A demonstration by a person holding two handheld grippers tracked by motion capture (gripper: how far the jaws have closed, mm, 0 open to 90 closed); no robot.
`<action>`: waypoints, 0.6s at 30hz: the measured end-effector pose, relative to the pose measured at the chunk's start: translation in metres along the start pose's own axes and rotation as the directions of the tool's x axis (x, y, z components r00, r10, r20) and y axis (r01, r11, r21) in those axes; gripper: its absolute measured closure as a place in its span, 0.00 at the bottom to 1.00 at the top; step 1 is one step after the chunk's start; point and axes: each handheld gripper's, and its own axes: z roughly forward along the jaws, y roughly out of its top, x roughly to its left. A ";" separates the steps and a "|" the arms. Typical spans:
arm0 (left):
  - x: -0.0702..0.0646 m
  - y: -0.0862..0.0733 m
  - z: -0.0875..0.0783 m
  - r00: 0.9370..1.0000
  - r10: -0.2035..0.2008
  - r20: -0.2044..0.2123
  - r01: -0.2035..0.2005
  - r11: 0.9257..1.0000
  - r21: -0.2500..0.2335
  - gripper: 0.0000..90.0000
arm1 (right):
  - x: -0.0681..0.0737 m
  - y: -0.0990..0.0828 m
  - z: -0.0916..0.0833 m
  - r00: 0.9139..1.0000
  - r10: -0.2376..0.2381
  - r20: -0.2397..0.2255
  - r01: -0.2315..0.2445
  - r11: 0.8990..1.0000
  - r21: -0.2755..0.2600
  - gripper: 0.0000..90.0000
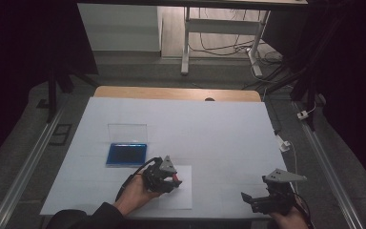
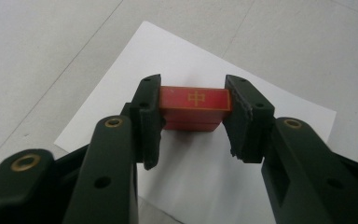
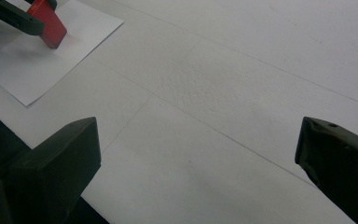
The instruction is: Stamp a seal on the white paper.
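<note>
A red block [image 2: 194, 103] with a gold character on its face sits between the black jaws of my left gripper [image 2: 193, 109], which is shut on it. The red block [image 1: 176, 179] hangs just above a white paper sheet [image 1: 183, 196] at the front of the table, with my left gripper [image 1: 173, 178] held by a hand. In the right gripper view the red block [image 3: 50, 23] tilts over the paper sheet [image 3: 32, 70]. My right gripper [image 1: 249, 198] is at the front right, and its jaws [image 3: 198, 140] stand wide open over bare table cover.
A blue ink pad [image 1: 127, 153] with its clear lid [image 1: 127, 131] raised lies behind the paper on the left. A white cover [image 1: 209, 129] spreads over the table; a wooden edge [image 1: 176, 93] shows at the back. A white plug [image 1: 283, 143] and cable lie by the right edge.
</note>
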 end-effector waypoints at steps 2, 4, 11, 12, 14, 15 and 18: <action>-0.002 0.001 0.000 1.000 0.006 -0.012 -0.005 1.000 0.003 0.65 | 0.000 0.000 0.000 1.000 -0.001 -0.001 0.001 1.000 0.000 0.00; -0.004 0.001 0.000 1.000 0.012 -0.023 -0.012 1.000 0.007 0.65 | 0.000 0.000 0.000 1.000 -0.002 -0.001 0.002 1.000 0.001 0.00; -0.001 0.002 0.000 1.000 -0.002 -0.008 0.002 1.000 0.009 0.65 | 0.000 0.000 0.000 1.000 -0.002 -0.001 0.002 1.000 0.001 0.00; 0.000 0.001 0.000 1.000 -0.004 -0.001 0.004 1.000 0.008 0.65 | 0.000 0.000 0.000 1.000 -0.002 -0.001 0.002 1.000 0.001 0.00; 0.001 0.001 0.000 1.000 -0.009 0.006 0.009 1.000 0.010 0.65 | 0.000 0.000 0.000 1.000 -0.003 -0.001 0.003 1.000 0.000 0.00; 0.001 0.001 0.000 1.000 -0.011 0.009 0.011 1.000 0.009 0.65 | 0.000 0.000 0.000 1.000 -0.002 -0.002 0.002 1.000 0.000 0.00; -0.001 0.001 0.000 1.000 -0.004 -0.005 0.004 1.000 0.009 0.65 | 0.000 0.000 0.000 1.000 -0.003 -0.001 0.003 1.000 0.000 0.00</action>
